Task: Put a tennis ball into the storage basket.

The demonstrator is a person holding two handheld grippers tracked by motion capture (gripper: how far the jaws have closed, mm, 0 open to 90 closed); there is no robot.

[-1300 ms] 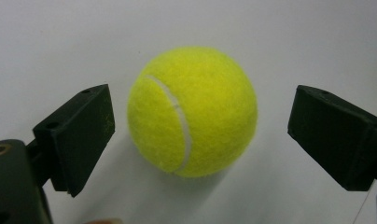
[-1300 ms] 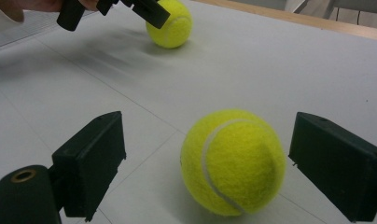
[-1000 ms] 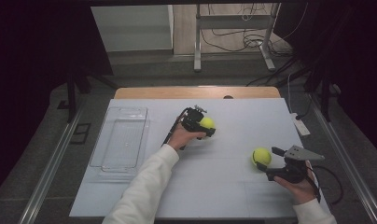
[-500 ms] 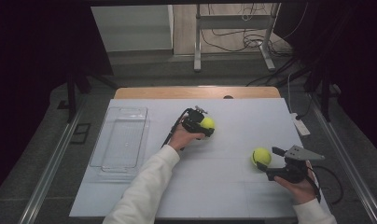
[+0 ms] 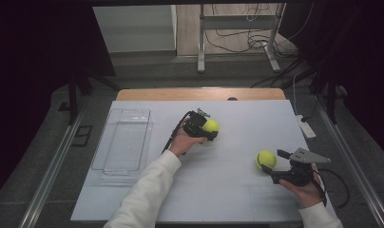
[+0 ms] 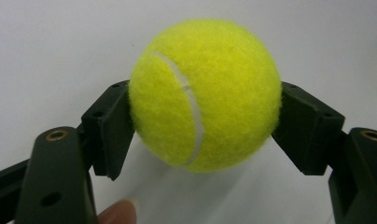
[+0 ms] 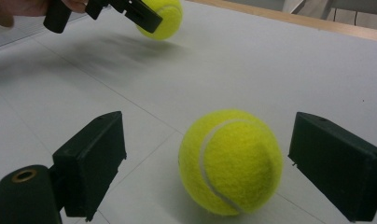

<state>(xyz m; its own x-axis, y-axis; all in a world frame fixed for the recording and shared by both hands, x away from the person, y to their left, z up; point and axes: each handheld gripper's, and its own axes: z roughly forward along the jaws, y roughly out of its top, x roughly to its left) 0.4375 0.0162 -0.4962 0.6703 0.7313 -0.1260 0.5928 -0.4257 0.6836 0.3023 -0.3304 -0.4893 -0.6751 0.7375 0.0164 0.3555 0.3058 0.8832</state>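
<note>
Overhead: white table (image 5: pixel 228 190), clear tray (image 5: pixel 122 142) at left, dark room beyond. Left gripper (image 5: pixel 205 129) clamps tennis ball (image 6: pixel 203 93) near table centre. Right gripper (image 7: pixel 205 168) spread wide, second ball (image 7: pixel 231 161) resting between jaws, untouched.

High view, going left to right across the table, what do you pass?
Clear plastic tray → left gripper shut on the first tennis ball → second tennis ball on the table → right gripper, open around that ball → white object at the table's right edge.
</note>
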